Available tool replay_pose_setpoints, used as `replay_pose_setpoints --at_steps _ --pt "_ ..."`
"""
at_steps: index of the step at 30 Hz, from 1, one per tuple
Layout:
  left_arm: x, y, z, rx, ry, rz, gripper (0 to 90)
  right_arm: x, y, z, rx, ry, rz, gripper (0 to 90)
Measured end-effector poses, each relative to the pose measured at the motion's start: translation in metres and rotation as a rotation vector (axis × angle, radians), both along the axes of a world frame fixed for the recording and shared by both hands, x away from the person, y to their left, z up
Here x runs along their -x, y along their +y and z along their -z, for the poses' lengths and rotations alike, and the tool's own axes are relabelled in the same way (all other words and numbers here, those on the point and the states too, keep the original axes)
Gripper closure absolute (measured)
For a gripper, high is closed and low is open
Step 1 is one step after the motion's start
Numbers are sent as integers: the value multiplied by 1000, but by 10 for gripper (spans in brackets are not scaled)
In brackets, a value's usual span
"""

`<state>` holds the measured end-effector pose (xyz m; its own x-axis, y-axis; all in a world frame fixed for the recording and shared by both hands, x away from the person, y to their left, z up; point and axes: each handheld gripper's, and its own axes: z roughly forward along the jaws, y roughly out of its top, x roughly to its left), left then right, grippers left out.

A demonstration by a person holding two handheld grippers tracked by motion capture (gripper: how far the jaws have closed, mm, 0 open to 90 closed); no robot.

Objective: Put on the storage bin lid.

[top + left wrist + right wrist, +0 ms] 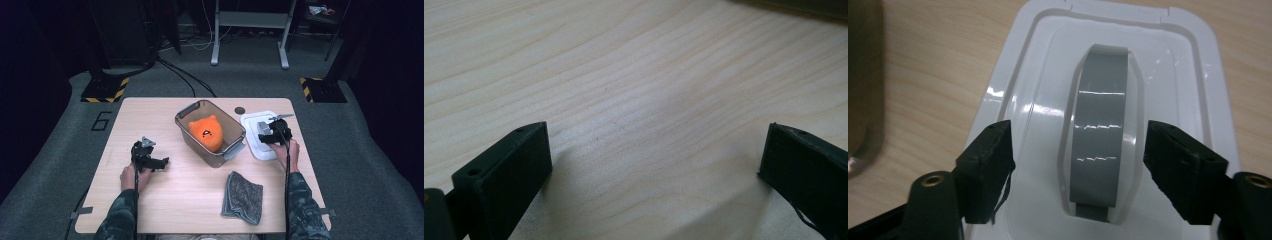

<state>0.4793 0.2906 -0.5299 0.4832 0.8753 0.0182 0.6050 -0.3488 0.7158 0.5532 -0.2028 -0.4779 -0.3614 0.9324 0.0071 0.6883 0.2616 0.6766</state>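
table (165, 210): bare wood at left, bin (186, 121) mid | lid (1193, 60): flat, right of bin, near right table edge | handle (1100, 130): long axis in line with jaws, straddled, pads apart from it | right gripper (1078, 167): half-wide, holds nothing | left gripper (654, 165): wide, idle, well apart

Light wooden table (175, 200) standing on grey carpet. Directly on its top: a clear plastic bin (186, 120) at centre, a white lid (251, 120) with a grey handle just right of it, a folded grey cloth (243, 196) near the front edge, and a small dark disc (240, 110) at the back.
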Motion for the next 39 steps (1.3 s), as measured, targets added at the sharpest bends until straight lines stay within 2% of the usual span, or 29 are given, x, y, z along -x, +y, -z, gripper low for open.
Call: replay_pose_setpoints --at_steps 3,4,6,16,20,24,26,30,39 --pt "0 0 0 1 0 0 0 -8 1 4 3 4 30 374" --pt "0 0 0 2 6 3 0 -11 2 6 -14 33 32 388" --pt "0 0 0 1 6 4 0 -14 3 9 -23 41 54 442" --pt "0 0 0 1 0 -2 0 -20 5 13 -12 8 63 657" --pt "0 0 0 1 5 1 0 -19 5 13 -7 1 64 665" --pt "0 0 -1 0 7 5 0 -18 4 13 -22 4 75 668" --pt "0 0 0 5 -2 0 0 -17 2 12 -23 -4 65 669" --pt "0 0 0 -1 6 2 0 -13 0 6 -43 -6 67 670" --pt "0 0 0 4 5 3 0 0 -5 -12 -48 -30 18 670"
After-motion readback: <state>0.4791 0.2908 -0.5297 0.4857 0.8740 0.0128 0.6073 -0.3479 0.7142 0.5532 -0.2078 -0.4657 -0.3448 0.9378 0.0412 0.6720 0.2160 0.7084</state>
